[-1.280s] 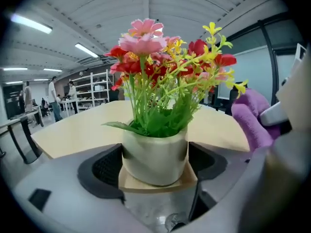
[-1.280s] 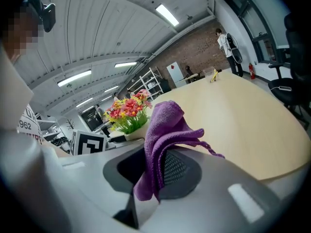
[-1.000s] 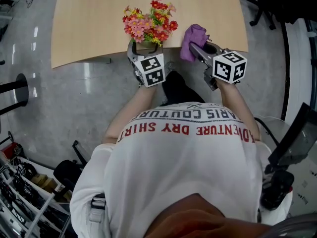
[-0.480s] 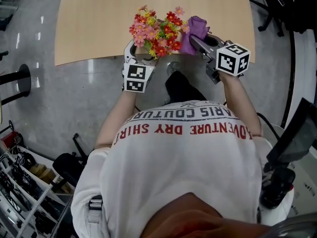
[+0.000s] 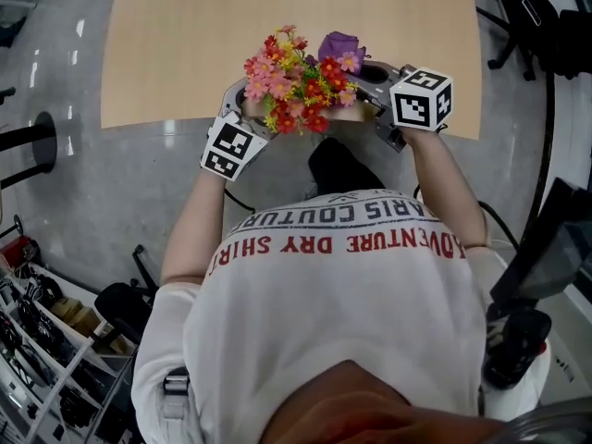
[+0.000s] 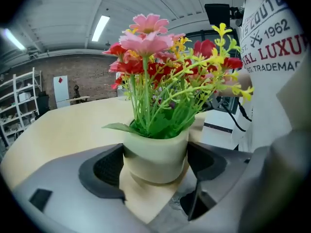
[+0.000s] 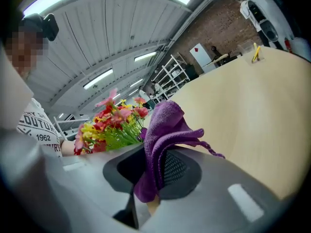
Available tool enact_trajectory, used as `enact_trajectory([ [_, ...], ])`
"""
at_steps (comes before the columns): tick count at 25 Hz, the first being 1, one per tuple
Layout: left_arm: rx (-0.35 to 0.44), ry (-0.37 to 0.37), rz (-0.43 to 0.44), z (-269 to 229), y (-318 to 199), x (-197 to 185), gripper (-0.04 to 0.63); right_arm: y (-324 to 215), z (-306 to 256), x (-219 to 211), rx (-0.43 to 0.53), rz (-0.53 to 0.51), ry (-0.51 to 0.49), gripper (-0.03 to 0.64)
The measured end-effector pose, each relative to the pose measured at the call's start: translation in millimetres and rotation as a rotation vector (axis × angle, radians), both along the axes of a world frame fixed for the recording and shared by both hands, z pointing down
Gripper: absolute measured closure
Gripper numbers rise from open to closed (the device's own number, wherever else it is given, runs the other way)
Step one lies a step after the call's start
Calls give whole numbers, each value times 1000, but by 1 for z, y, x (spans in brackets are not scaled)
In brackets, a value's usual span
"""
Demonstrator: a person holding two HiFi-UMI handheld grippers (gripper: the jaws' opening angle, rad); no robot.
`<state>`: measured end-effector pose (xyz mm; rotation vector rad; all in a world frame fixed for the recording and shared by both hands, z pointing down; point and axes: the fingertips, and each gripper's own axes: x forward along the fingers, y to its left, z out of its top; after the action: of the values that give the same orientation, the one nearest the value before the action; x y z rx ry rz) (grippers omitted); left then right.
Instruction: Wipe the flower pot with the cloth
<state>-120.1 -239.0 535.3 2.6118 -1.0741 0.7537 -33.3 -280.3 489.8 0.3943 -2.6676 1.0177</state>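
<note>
A cream flower pot (image 6: 155,153) with red, pink and yellow flowers (image 5: 294,80) sits between the pads of my left gripper (image 6: 155,149), which is shut on its sides. In the head view the left gripper (image 5: 252,103) holds the pot tilted over the table's near edge, and the blooms hide the pot. My right gripper (image 7: 155,166) is shut on a purple cloth (image 7: 163,130) that bunches up out of its jaws. In the head view the cloth (image 5: 340,46) lies right against the far right side of the flowers, with the right gripper (image 5: 363,86) just beside it.
The wooden table (image 5: 185,44) stretches away behind the pot. Below its near edge is grey floor. Office chair bases (image 5: 536,17) stand at the upper right, a black stand (image 5: 37,141) at the left, and cluttered shelving (image 5: 46,340) at the lower left.
The left gripper has rolled, which tipped the pot and swung its flowers rightwards. The right gripper has carried the cloth left, from apart to right up against the flowers.
</note>
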Motion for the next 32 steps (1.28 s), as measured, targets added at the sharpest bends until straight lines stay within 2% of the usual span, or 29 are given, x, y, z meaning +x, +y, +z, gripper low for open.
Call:
enact_trajectory([
  [8,11,17,16,-8,5,-2,176,2,6,-11,-19,-39,26,572],
  [16,13,24,26,-9,4,-2,176,-6,12,-13,-40,-33,57,572],
  [20,13,21,42,-9,7,-1,176,-8,26,-12,-41,-28,130,572],
  [25,11,19,66,-8,8,-3,176,-8,44,-15,-29,-59,273,572],
  [28,7,14,92,-7,5,-4,176,-10,50,-14,-27,-63,316,572],
  [32,3,-1,101,-5,1,-1,176,-13,47,-5,-40,-6,270,572],
])
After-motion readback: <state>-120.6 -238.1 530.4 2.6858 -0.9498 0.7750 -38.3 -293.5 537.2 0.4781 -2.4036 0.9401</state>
